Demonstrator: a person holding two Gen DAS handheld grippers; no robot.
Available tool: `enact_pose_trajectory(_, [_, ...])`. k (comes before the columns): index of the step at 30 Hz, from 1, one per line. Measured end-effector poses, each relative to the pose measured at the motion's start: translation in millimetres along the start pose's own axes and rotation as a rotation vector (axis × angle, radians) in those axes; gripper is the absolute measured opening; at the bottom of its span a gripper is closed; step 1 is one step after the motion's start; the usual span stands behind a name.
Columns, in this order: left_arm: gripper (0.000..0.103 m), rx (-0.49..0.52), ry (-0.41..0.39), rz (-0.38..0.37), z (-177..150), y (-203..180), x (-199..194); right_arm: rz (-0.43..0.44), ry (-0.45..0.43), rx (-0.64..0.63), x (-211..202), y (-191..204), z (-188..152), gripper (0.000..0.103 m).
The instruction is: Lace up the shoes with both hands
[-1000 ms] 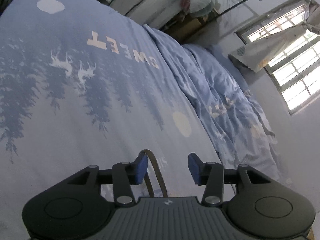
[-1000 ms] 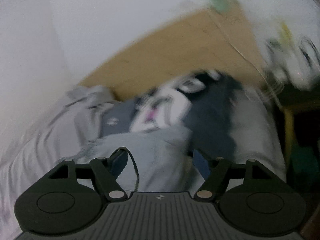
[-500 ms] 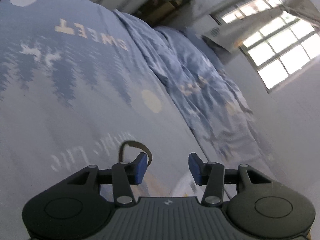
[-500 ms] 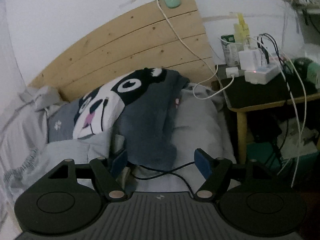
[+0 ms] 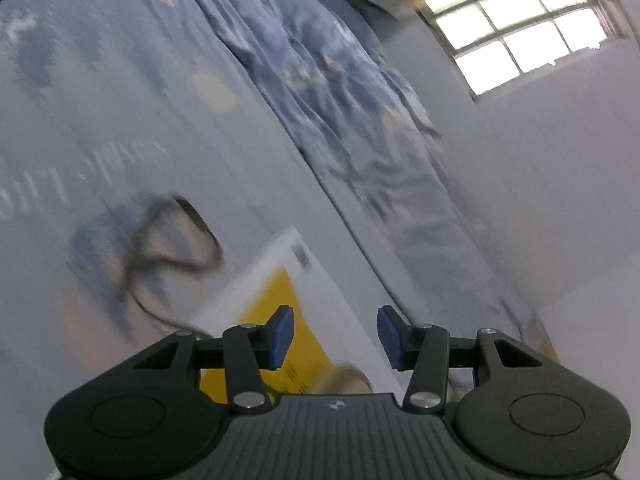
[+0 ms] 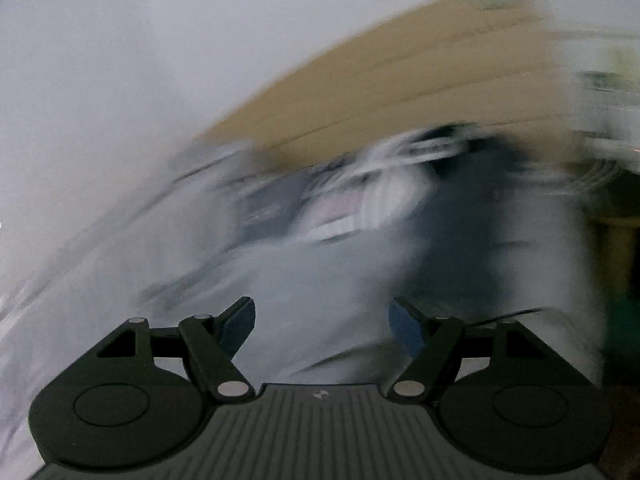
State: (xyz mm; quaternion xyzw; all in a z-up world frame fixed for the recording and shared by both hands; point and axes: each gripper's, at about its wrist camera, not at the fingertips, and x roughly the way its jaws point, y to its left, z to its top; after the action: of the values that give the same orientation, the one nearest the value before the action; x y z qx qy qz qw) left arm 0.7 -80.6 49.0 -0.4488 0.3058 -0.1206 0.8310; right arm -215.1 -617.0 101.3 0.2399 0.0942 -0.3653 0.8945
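Comparing the left wrist view with those of a second earlier, the left gripper (image 5: 333, 336) now looks further along the pale blue printed bedspread (image 5: 100, 100), and a white sheet of card with a yellow panel (image 5: 304, 300), previously out of frame, lies under its blue pads. The dark brown looped shoelace (image 5: 172, 240) sat close against the left pad a second ago; it now lies apart on the bedspread, ahead and to the left, touching neither pad. The jaws stand moderately apart with nothing between them.

The right gripper (image 6: 322, 326) has swung back from the side table toward the grey bedding (image 6: 320, 280) below the pale wooden headboard (image 6: 400, 92); this view is heavily smeared. Its jaws are set wide and empty.

Judgement: neither gripper has the lace, and no shoe can be identified in either view, so lacing is not under way.

The lace appears as a thin, limp cord lying in loose loops; blur prevents telling its ends.
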Motion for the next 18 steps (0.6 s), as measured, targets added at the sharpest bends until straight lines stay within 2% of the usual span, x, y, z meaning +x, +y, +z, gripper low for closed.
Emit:
enact_pose_trajectory(2, [0.048, 0.005, 0.046, -0.038, -8.1, -3.3, 3.9, 0.194, 0.086, -0.122, -6.7, 39.3, -18.9, 0.076])
enact_pose_trajectory(4, [0.050, 0.002, 0.078, -0.069, -14.2, -5.5, 6.3, 0.347, 0.140, -0.248, -19.0, 77.5, -43.0, 0.076])
enact_pose_trajectory(8, [0.053, 0.001, 0.124, -0.119, -23.7, -10.2, 6.8, 0.529, 0.179, -0.479, -47.0, 139.7, -90.4, 0.076])
enact_pose_trajectory(13, [0.054, -0.046, 0.199, -0.123, -32.8, -5.2, 11.4, 0.629, 0.218, -0.605, -66.4, 174.2, -124.9, 0.076])
enact_pose_trajectory(18, [0.054, -0.090, 0.219, -0.065, -42.1, 8.3, 21.1, 0.618, 0.215, -0.665, -73.7, 191.0, -142.2, 0.076])
